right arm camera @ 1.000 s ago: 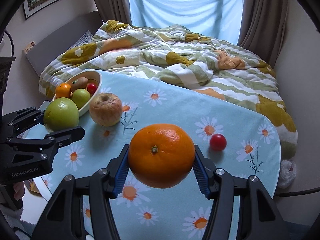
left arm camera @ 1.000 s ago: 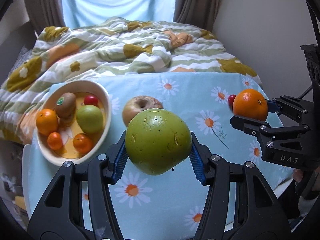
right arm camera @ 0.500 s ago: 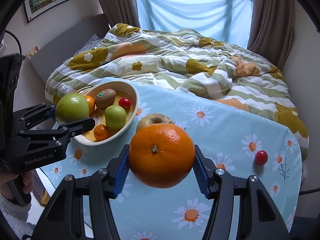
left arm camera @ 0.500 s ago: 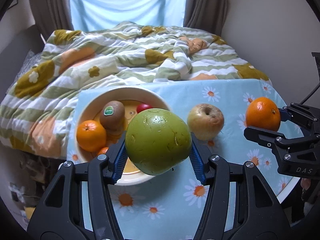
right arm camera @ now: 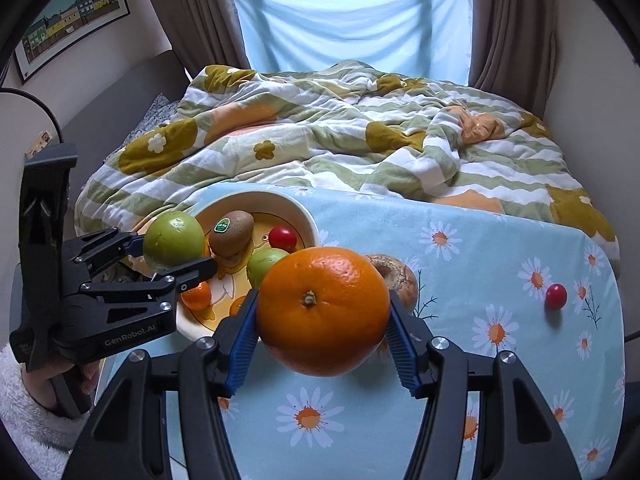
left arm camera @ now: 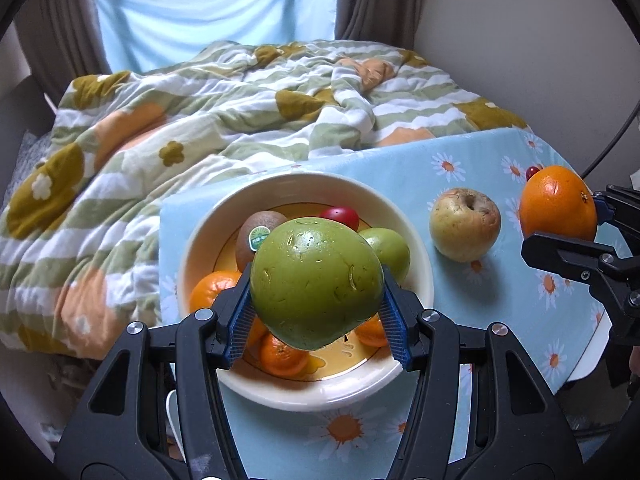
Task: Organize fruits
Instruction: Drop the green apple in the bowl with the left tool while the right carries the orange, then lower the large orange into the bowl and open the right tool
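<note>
While each tool (left arm camera: 316, 312) (right arm camera: 322, 344) clamps fruit, only the right view shows a sleeve (right arm camera: 28, 412).

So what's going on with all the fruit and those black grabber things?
A person is tidying fruit into the bowl. The left gripper clamps a big green fruit right over the bowl, and the right gripper clamps an orange above the table. A yellowish apple and a small red fruit lie on the daisy cloth.
</note>
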Available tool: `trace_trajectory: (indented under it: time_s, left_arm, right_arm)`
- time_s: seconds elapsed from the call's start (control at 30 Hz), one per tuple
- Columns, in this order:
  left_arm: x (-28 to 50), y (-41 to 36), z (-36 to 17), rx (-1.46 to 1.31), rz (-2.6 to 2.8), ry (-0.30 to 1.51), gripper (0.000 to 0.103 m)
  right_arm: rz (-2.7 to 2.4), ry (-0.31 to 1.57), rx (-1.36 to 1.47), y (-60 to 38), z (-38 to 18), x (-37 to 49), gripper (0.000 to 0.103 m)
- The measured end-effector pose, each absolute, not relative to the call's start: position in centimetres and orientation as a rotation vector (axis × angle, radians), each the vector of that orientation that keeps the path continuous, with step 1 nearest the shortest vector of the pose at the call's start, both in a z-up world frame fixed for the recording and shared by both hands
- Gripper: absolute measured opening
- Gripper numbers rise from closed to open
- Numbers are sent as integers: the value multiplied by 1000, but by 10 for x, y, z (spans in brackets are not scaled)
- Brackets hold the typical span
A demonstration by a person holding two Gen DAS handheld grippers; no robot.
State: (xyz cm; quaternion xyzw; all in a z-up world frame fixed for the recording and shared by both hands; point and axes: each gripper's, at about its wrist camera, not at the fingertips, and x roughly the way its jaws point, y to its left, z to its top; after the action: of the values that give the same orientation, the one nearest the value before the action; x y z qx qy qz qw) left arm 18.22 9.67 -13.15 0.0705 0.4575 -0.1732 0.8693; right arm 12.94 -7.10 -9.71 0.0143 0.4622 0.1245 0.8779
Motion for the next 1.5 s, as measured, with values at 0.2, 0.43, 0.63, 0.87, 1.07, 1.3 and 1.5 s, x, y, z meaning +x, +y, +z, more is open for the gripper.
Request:
trace_trajectory:
  time_s: [0.2, 0.43, 0.63, 0.87, 1.07, 1.3, 1.5]
  left_arm:
    - [198, 94, -147, 186, -402, 962, 62]
    - [211, 94, -158, 190, -404, 969, 62]
    - [208, 98, -150, 169, -383, 904, 103]
    - [198, 104, -137, 153, -367, 902, 103]
    - [174, 123, -126, 98, -326, 918, 103]
    - [143, 145, -126, 67, -251, 942, 103]
    - [120, 162, -135, 42, -191, 967, 103]
  right_arm:
    - [225, 988, 16, -66, -106, 132, 55]
    - [201, 1011, 34, -75, -112, 137, 55]
    - [198, 1024, 40, -78, -116, 140, 55]
    - [225, 1028, 35, -75, -114, 140, 55]
    - [281, 1013, -2, -64, -106, 142, 55]
    - [382, 1010, -43, -39, -106, 147, 55]
    - [478, 1036, -52, -12, -118, 153, 55]
